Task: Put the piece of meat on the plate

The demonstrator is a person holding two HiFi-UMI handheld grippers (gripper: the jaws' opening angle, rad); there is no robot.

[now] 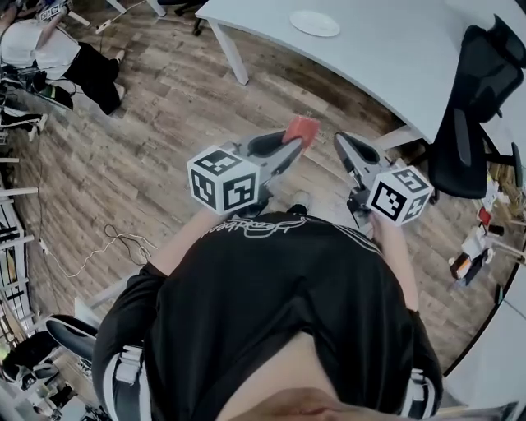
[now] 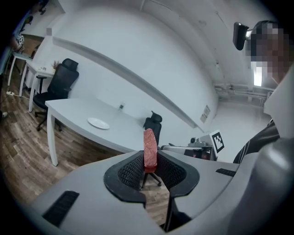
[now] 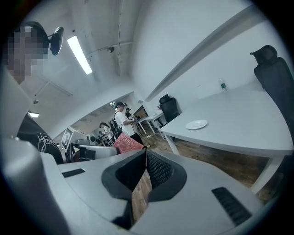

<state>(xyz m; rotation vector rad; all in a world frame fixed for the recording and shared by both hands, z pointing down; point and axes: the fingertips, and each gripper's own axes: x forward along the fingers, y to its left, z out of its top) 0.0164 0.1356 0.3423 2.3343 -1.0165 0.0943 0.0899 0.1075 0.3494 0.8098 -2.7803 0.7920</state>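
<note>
The piece of meat (image 2: 149, 148) is a flat red slab with a mottled, grainy face and a paler pink top edge; it stands upright on edge, pinched at its lower end between the black ribbed pads of the left hand-held gripper (image 1: 292, 145); the jaws are part-way closed and press on it from both sides, and most of the slab rises clear above them; it hangs in the air over the floor (image 1: 164, 123), short of the table (image 1: 394, 57) and well apart from the plate (image 1: 315, 23). The right hand-held gripper (image 3: 146, 152) is just beside it, on the side toward the table's right end; its jaw tips meet and nothing is between them.

The floor is brown wooden planking with a streaky grain; a thin pale cable (image 1: 115, 242) lies looped on it, well away from the table. The table is broad and white with a curved near edge and white legs; the plate is round, white and empty, lying well in from the table's near edge. A black office chair (image 1: 472, 107) with a mesh back stands at the table's right end; off the table's left end, farther away, is a person (image 1: 49, 49) in a white top and dark trousers; the walls beyond the table are white, and a strip light (image 3: 79, 55) glows on the ceiling.
</note>
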